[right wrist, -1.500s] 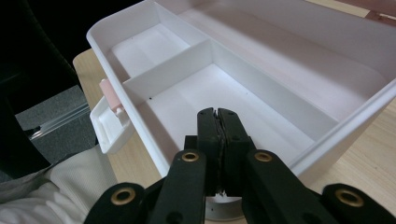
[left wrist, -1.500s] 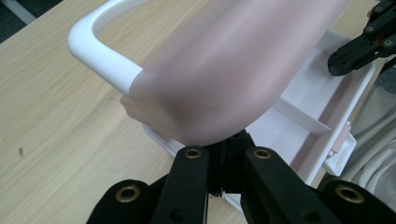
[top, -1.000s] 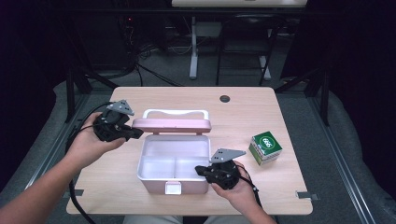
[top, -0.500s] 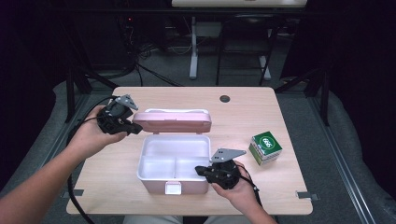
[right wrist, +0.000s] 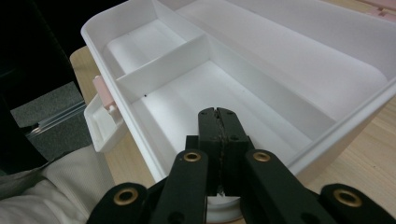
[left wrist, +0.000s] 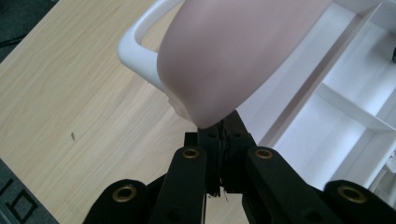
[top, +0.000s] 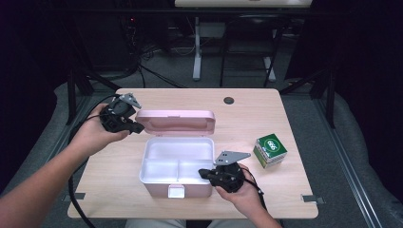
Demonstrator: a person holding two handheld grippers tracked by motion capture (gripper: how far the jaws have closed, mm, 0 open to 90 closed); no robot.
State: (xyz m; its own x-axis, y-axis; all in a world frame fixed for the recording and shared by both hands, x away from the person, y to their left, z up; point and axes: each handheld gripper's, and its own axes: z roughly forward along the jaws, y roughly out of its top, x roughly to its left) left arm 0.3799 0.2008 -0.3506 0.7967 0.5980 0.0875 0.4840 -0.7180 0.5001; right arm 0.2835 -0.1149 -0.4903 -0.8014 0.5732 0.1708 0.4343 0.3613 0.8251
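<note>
1. With the pink lid (top: 176, 121) swung up behind the white box (top: 177, 166) at centre frame, the left hand-held gripper (top: 135, 127) sits at the lid's left end, jaws pressed together, nothing pinched between them.
2. In the left gripper view the lid's rounded pink corner (left wrist: 233, 56) sits right over the closed jaw tips; whether they touch it I can't tell.
3. Lower right of the box, the right hand-held gripper (top: 203, 173) rests at the front rim, jaws also pressed together; in the right gripper view its tips (right wrist: 217, 114) poke over the wall above the empty divided tray (right wrist: 219, 88).
4. My read: the lid is being pushed open while the right side steadies the box on the bench (top: 247, 114).
5. To do it well, push gently along the lid's edge and don't lever at the corner.
6. Press steadily at the rim so the light box doesn't skid.
7. The green carton (top: 270, 150) waits at right, well apart from the box.
</note>
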